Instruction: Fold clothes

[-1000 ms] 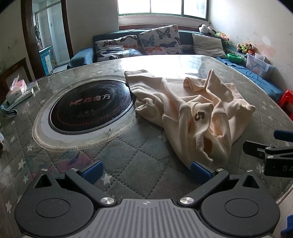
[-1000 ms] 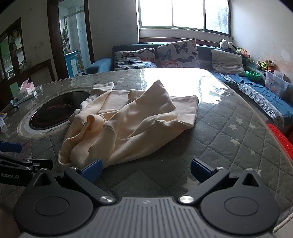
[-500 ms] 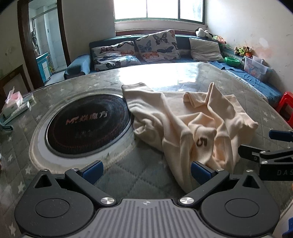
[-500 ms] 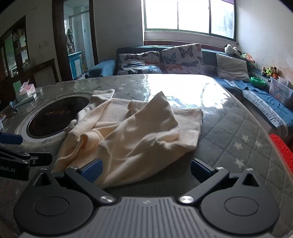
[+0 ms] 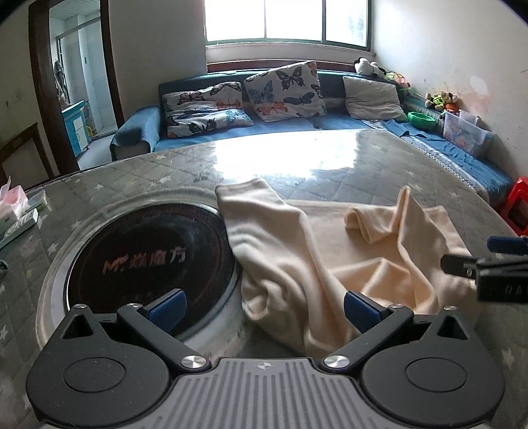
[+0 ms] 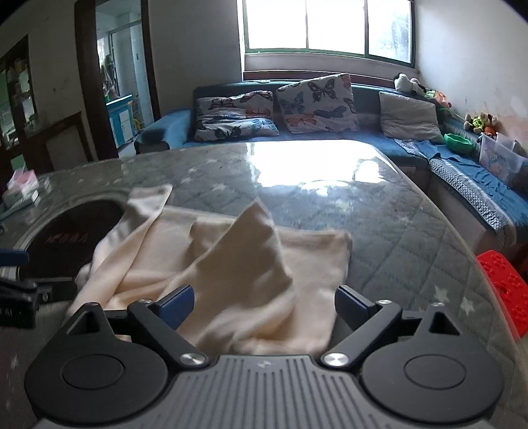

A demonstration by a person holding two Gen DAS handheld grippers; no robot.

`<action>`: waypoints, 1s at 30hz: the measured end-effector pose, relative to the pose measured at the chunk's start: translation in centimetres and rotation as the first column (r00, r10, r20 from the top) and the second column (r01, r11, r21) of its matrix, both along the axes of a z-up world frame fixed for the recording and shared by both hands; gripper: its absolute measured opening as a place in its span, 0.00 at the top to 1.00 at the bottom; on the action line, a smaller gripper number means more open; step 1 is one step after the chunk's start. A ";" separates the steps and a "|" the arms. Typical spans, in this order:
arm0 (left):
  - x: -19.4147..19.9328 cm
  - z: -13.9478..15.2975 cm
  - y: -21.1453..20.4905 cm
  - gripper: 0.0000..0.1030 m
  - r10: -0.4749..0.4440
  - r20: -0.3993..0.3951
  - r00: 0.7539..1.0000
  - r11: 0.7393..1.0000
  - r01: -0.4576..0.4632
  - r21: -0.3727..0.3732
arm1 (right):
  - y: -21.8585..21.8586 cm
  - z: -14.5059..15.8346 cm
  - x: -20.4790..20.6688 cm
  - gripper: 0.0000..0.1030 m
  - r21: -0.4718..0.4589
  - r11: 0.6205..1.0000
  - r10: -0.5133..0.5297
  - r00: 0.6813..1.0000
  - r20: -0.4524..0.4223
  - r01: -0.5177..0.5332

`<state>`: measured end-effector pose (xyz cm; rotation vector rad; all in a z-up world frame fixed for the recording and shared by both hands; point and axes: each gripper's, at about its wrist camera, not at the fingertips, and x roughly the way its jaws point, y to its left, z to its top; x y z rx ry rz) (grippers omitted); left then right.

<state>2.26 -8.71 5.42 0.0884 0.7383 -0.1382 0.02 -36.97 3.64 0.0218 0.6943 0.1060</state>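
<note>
A cream top (image 5: 333, 260) lies crumpled on the round table (image 5: 165, 175). Its left edge touches the black disc (image 5: 148, 260) set in the table. One sleeve (image 5: 254, 204) stretches toward the far side. A fold of the cloth stands up in a peak (image 6: 254, 237).

The left gripper (image 5: 262, 305) has its blue pads (image 5: 168, 305) wide apart, with nothing between them but the near edge of the top below. The right gripper (image 6: 264, 305) is wide open too, right over the near part of the top. Both grip nothing.

A blue sofa (image 5: 297, 128) with butterfly pillows (image 5: 287, 90) sits behind the table, under a window (image 5: 287, 19).
</note>
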 end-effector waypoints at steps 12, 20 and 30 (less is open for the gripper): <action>6.4 -1.0 -1.5 0.13 -0.047 0.009 0.999 0.998 0.048 -0.037 | -0.5 -0.4 8.4 0.35 0.071 0.997 0.023 0.998 -0.055 -0.019; 8.5 -3.2 -2.7 0.56 -0.109 -0.054 0.993 0.994 0.108 -0.019 | -0.9 -2.2 9.8 0.61 0.106 0.994 0.035 0.993 -0.116 -0.022; 6.5 -1.9 -0.7 0.96 -0.114 0.007 0.993 0.992 0.114 -0.044 | -2.4 -0.8 7.1 0.90 0.170 0.985 0.024 0.998 -0.056 -0.014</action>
